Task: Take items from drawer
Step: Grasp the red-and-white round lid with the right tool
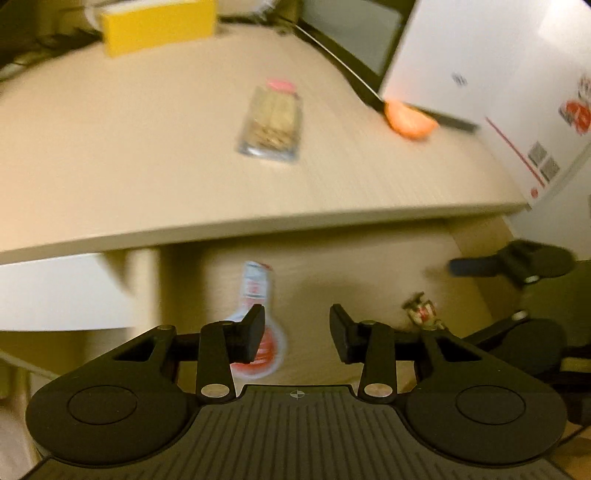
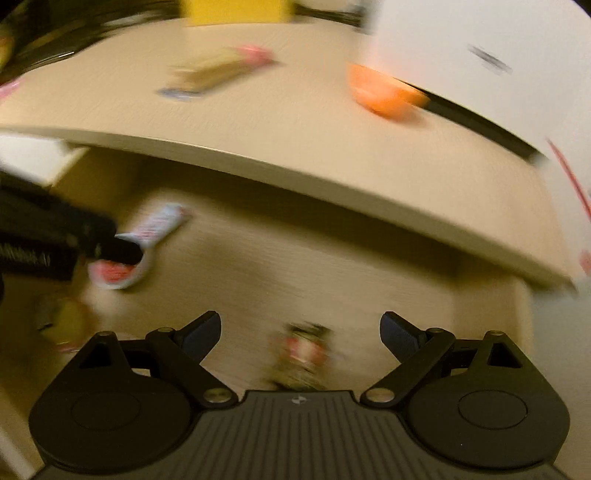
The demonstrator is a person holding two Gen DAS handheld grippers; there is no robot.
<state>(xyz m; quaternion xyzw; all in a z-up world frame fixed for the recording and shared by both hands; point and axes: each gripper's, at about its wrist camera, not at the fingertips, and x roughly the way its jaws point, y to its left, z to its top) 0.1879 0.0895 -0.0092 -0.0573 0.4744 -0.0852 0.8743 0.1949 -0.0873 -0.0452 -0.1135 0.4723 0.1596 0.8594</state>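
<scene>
Your left hand-held gripper [image 1: 297, 332] hangs over the open drawer [image 1: 369, 266], jaws parted with nothing between them. A red-and-white packet [image 1: 258, 314] lies on the drawer floor just beyond and partly behind the left fingertip; the blur makes it impossible to say whether the fingertip touches it. A small red, white and dark item [image 1: 423, 314] sits on the drawer floor to the right of that gripper's right fingertip.

Your right hand-held gripper [image 2: 300, 336] is spread wide, its blue-padded fingers [image 2: 201, 338] well apart and holding nothing. The same small item, smeared by motion blur in the right wrist view, lies on the drawer floor between and just below the two fingertips, clear of both. The left gripper enters that view from the left edge, its dark finger tip over the red-and-white packet. A yellowish object [image 2: 68, 321] lies low at the left of the drawer, too blurred to identify.

Above the drawer, the pale wood tabletop [image 1: 147, 166] carries a clear packet of tan biscuits with a pink end [image 1: 271, 120], an orange rounded object [image 1: 408, 120] by the foot of a large white box [image 1: 480, 74], and a yellow box [image 1: 159, 26] at the far edge. A black-framed panel [image 1: 354, 37] stands behind the white box.
</scene>
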